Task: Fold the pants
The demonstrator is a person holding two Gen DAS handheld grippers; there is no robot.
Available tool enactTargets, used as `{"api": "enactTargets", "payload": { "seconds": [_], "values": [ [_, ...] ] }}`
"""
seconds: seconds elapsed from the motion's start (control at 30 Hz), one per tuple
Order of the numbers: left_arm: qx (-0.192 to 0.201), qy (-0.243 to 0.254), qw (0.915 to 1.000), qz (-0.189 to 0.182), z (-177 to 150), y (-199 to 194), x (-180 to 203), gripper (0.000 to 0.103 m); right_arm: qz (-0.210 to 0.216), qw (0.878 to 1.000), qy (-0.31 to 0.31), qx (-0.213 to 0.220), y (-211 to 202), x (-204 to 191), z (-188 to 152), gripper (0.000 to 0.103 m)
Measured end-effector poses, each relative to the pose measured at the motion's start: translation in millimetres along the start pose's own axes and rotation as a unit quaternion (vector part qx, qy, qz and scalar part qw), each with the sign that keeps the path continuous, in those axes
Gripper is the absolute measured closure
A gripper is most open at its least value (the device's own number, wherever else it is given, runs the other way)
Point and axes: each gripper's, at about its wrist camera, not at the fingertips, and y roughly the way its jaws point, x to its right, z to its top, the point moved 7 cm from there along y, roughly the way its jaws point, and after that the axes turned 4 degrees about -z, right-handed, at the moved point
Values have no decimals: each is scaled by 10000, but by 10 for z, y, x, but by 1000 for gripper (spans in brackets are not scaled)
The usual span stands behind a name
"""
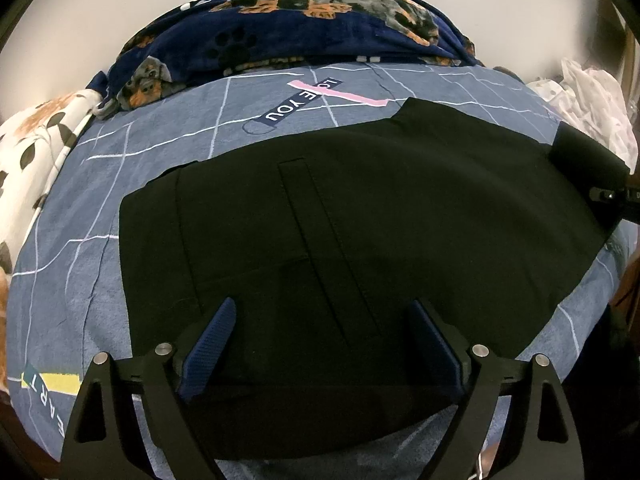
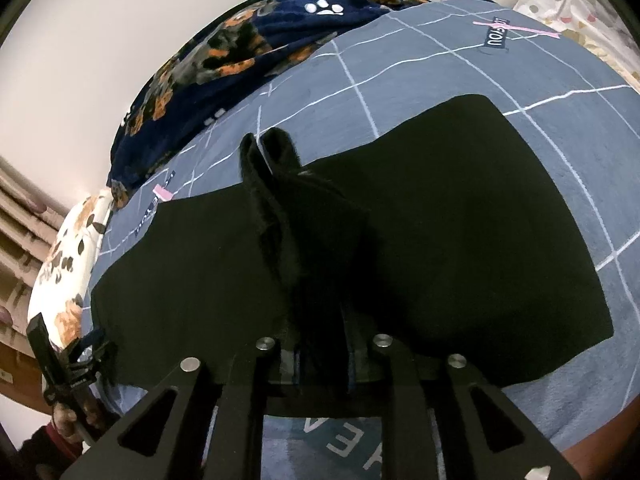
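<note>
Your left tool [image 1: 322, 344] spread over flat pants [image 1: 360, 220], centre frame; only right view shows your right tool [image 2: 322, 354] pinching raised pants fold [image 2: 276, 200].

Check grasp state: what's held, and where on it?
Right gripper is shut on the black pants, pinching a bunched edge. Left gripper is open, holding nothing.

The pants [image 1: 400, 208] are matt black woven cloth with stitched seams. The bed sheet [image 1: 80, 280] looks like soft, slightly napped cotton. The blanket [image 1: 320, 28] is plush fleece. The fingers [image 1: 212, 344] carry ribbed blue pads on matt black plastic.
</note>
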Motion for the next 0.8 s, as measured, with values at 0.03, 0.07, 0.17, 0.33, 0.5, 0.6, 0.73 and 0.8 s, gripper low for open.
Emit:
{"api": "enactTargets", "payload": {
  "seconds": [0.03,0.07,0.17,0.33,0.5,0.6,0.73,0.8],
  "values": [
    [1,-2,10000,-1,0,0,0,15,-8,10000,-17,-7,2,-7,-3,82],
    [2,-4,10000,-2,1,0,0,14,-4,10000,-18,-14,5,-12,0,81],
    [4,-2,10000,1,2,3,3,14,116,9999,49,-49,7,-24,3,74],
    [3,-6,10000,0,0,2,2,14,216,9997,-66,-87,12,-136,-9,53],
    [4,-5,10000,1,-1,2,4,14,348,9992,-148,-128,11,-239,-36,36],
    [9,-7,10000,2,-1,4,8,14,490,9986,-114,-153,8,-280,-45,27],
    [4,-10,10000,-2,-2,4,6,14,886,9958,105,-213,0,-312,-61,17],
    [7,-9,10000,3,-5,2,9,14,1206,9916,399,-256,-1,-301,-70,16]
  ]
}}
